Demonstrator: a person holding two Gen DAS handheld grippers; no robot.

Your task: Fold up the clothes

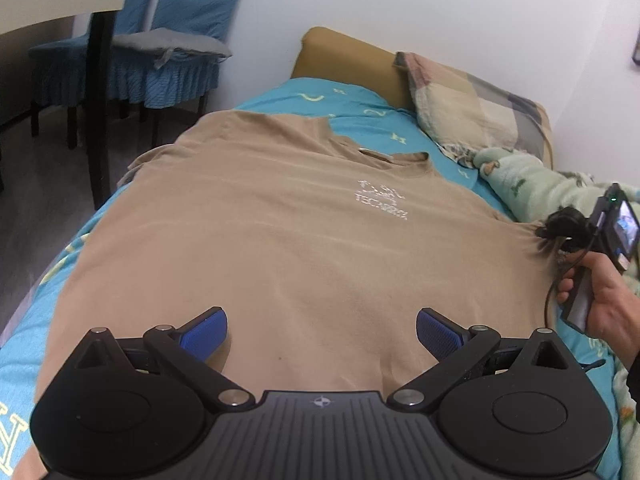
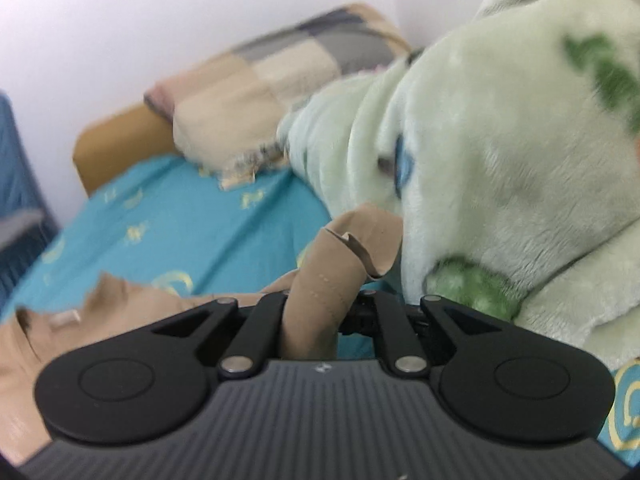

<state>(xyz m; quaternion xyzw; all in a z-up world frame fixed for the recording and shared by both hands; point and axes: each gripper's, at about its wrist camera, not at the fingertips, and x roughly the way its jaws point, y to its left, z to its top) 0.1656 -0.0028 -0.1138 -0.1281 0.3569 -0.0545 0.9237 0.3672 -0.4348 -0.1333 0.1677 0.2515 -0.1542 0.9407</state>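
Observation:
A tan T-shirt (image 1: pixel 280 232) with a white chest print lies spread flat on the blue bed sheet (image 1: pixel 360 104), collar toward the far end. My left gripper (image 1: pixel 322 334) is open, its blue pads wide apart just above the shirt's lower hem area. My right gripper (image 1: pixel 550 232) is at the shirt's right sleeve, where the cloth puckers. In the right wrist view my right gripper (image 2: pixel 320 312) is shut on the bunched tan sleeve (image 2: pixel 340 264), which sticks up between the fingers. The shirt's collar and label (image 2: pixel 64 318) show at the left.
A light green fleece blanket (image 2: pixel 500 160) lies bunched right beside the sleeve. A patchwork pillow (image 1: pixel 472 108) and a mustard headboard cushion (image 1: pixel 344 56) are at the far end. Blue-covered chairs (image 1: pixel 160 60) and a dark table leg (image 1: pixel 100 100) stand left of the bed.

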